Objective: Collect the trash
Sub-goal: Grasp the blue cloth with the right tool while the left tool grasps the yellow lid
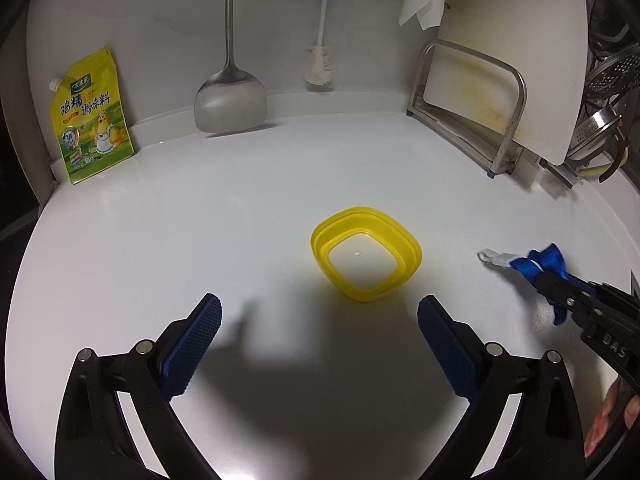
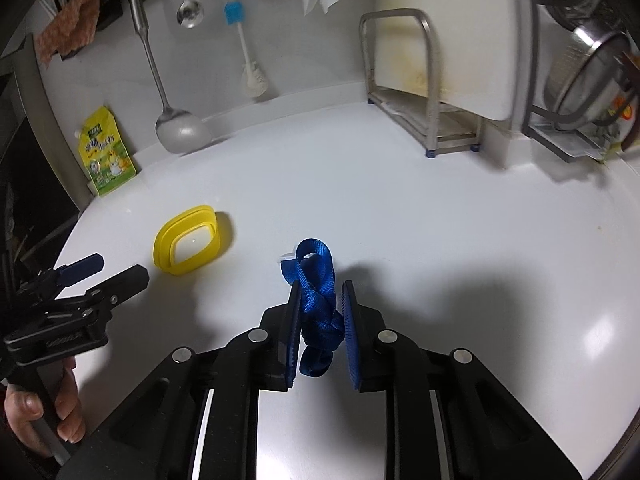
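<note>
A yellow collapsible container (image 1: 366, 255) sits empty on the white counter, just ahead of my left gripper (image 1: 320, 312), which is open and empty. It also shows in the right wrist view (image 2: 186, 240), to the left. My right gripper (image 2: 320, 300) is shut on a crumpled blue fabric strap (image 2: 318, 280) with a small white tag at its far end. The strap is held right of the container. The strap (image 1: 540, 264) and the right gripper (image 1: 560, 292) also show at the right of the left wrist view.
A yellow seasoning pouch (image 1: 94, 120) leans on the back wall at left. A metal spatula (image 1: 230, 96) and a bottle brush (image 1: 322, 40) hang on the wall. A metal rack with a white cutting board (image 1: 500, 80) stands at back right, beside a dish rack with a steel colander (image 2: 588, 76).
</note>
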### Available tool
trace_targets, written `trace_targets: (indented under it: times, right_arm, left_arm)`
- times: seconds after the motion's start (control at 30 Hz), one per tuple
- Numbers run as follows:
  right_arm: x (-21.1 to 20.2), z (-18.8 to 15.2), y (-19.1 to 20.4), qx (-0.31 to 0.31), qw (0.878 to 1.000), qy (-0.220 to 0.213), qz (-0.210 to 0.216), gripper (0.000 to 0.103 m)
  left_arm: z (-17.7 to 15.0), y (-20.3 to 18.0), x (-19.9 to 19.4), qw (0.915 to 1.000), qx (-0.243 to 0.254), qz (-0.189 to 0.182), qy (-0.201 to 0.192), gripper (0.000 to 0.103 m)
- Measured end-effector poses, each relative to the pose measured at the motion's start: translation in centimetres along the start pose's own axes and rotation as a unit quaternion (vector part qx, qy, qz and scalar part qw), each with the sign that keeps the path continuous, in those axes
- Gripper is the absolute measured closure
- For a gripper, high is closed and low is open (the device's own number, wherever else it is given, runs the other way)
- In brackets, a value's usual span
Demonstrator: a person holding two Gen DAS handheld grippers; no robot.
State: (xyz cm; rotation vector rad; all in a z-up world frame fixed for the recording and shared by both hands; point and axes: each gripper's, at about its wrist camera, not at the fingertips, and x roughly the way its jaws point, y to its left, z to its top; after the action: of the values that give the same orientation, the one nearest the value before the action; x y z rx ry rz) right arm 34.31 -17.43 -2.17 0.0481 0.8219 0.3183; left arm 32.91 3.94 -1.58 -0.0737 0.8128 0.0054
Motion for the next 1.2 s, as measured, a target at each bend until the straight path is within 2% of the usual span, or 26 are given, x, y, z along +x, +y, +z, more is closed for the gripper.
trace_targets:
  times: [0.23,0.37,0.53,0.7,0.77,0.8,1.0,1.2]
  right_arm:
    - [-1.9,-0.6,-2.4,0.031,0.999,-0.014,0.008,0.084]
    - [-2.4,-0.6,-3.5,0.049,0.998,-0.018,0.018,0.084]
    - [-2.6,-0.4,-3.7,0.052,0.998,-0.021,0.024,0.084]
    - [-2.7,-0.4,-3.9,0.056,0.998,-0.023,0.027,0.084]
    - [-2.7,-0.4,-3.9,0.056,0.998,-0.021,0.028,0.084]
    - [-2.6,-0.5,-3.9,0.055,0.998,-0.02,0.029,0.084]
    - [-2.7,-0.5,-3.7,0.055,0.998,-0.023,0.03,0.084]
    - [-3.5,-1.6,-3.4,0.057,0.998,-0.026,0.028,0.084]
  left_arm:
    - [0.9,-2.6,1.7,0.9998,0.002,-0.005,0.02,0.006]
    - [1.4,-3.8,3.2,0.9995,0.01,0.004,0.03,0.006]
    - [1.9,-4.0,5.5,0.9979,-0.008,0.0,0.065,0.006]
    - [2.5,-4.4,6.3,0.9978,-0.002,0.012,0.065,0.009]
    - [2.6,-4.6,6.3,0.9982,0.006,0.016,0.058,0.027]
    - [2.7,-4.8,6.3,0.9982,0.014,0.016,0.056,0.029]
    - [2.5,-4.6,5.2,0.9992,0.013,-0.001,0.038,0.032]
    - [1.1,-5.0,0.3,0.9988,0.046,-0.005,-0.013,0.032]
